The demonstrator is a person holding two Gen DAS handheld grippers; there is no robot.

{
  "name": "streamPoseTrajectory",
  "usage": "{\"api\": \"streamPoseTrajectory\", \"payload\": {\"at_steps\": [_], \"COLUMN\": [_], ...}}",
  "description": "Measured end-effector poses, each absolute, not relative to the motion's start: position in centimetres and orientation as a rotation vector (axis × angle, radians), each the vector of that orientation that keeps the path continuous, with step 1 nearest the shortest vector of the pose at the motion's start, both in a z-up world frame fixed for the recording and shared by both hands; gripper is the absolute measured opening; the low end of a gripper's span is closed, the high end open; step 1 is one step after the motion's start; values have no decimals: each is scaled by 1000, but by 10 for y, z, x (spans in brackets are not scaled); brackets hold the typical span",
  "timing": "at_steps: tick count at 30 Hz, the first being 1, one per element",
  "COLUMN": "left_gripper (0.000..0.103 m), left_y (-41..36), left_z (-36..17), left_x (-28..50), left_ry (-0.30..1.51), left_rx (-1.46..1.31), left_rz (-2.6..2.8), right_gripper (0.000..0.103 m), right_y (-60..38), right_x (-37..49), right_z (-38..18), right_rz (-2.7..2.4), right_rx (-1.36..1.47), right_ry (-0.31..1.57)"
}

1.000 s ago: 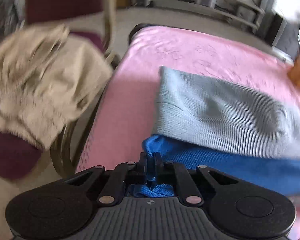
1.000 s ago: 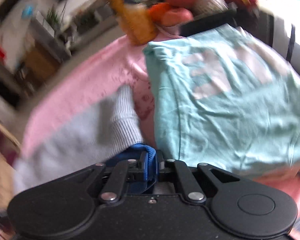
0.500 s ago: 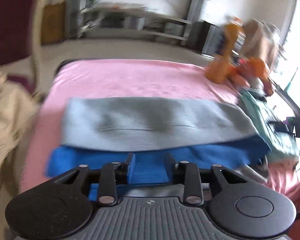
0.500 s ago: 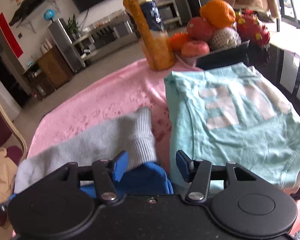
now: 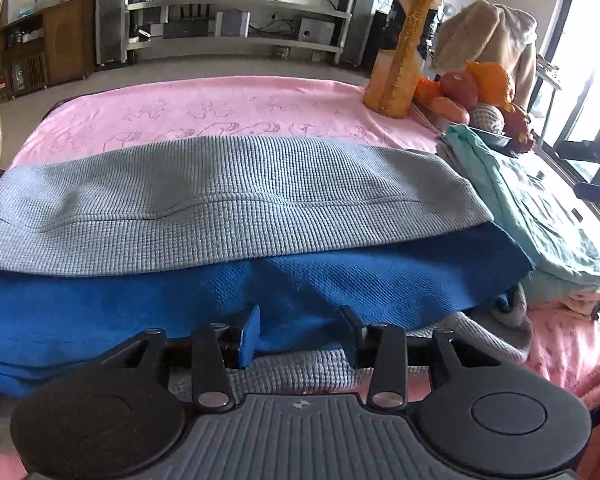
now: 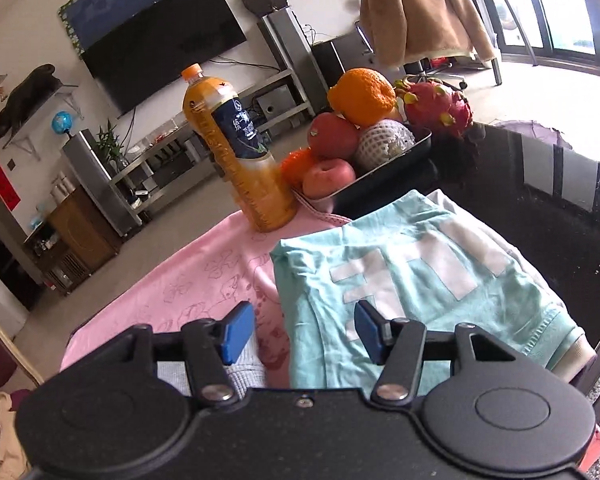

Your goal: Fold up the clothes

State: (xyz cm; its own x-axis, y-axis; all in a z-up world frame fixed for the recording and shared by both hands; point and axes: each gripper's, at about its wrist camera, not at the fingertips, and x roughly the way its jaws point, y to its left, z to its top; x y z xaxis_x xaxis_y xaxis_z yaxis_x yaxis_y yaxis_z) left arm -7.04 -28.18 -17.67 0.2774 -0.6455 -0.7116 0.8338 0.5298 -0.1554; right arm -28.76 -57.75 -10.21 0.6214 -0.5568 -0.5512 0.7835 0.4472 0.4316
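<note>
The left gripper (image 5: 300,330) sits nearest, its jaws opening with nothing pressed between them, the blue pads just above the near edge of a blue and grey sweater (image 5: 236,216). That sweater lies folded across the pink cloth (image 5: 220,108) covering the table, a blue band toward the near side and a grey waffle-knit band lapped over it farther back, running from the left edge almost to the right. At its right end it meets a folded mint shirt (image 5: 540,208), which rests on other folded clothes. The right gripper (image 6: 302,330) hangs above the seam between the pink cloth and this mint shirt (image 6: 420,280); its jaws are also opening and hold nothing, with a corner of the grey knit just beneath the left pad. White block letters show on the shirt's top face. Beyond it stands an orange juice bottle (image 6: 236,152) on the cloth, and just to its right a tray of fruit (image 6: 372,128). Far back are a television (image 6: 160,36) on the wall and a tan coat (image 6: 420,8) draped over a chair.
</note>
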Motion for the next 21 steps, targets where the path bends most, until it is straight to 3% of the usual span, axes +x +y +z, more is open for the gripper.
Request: {"api": "streamPoseTrajectory", "payload": {"at_steps": [8, 12, 21], "left_gripper": [47, 45, 49], "left_y": [-287, -281, -243], "left_z": [-179, -161, -95], "left_x": [-75, -66, -39], "left_ry": [751, 611, 542], "left_rx": [295, 303, 252], "left_rz": [-987, -884, -794], "right_gripper": [60, 60, 60], "right_y": [-565, -563, -554], "right_x": [-284, -282, -275], "right_z": [-99, -98, -92], "right_rz": [-835, -821, -774], "right_rx": [682, 672, 616], "right_ry": [351, 344, 326]}}
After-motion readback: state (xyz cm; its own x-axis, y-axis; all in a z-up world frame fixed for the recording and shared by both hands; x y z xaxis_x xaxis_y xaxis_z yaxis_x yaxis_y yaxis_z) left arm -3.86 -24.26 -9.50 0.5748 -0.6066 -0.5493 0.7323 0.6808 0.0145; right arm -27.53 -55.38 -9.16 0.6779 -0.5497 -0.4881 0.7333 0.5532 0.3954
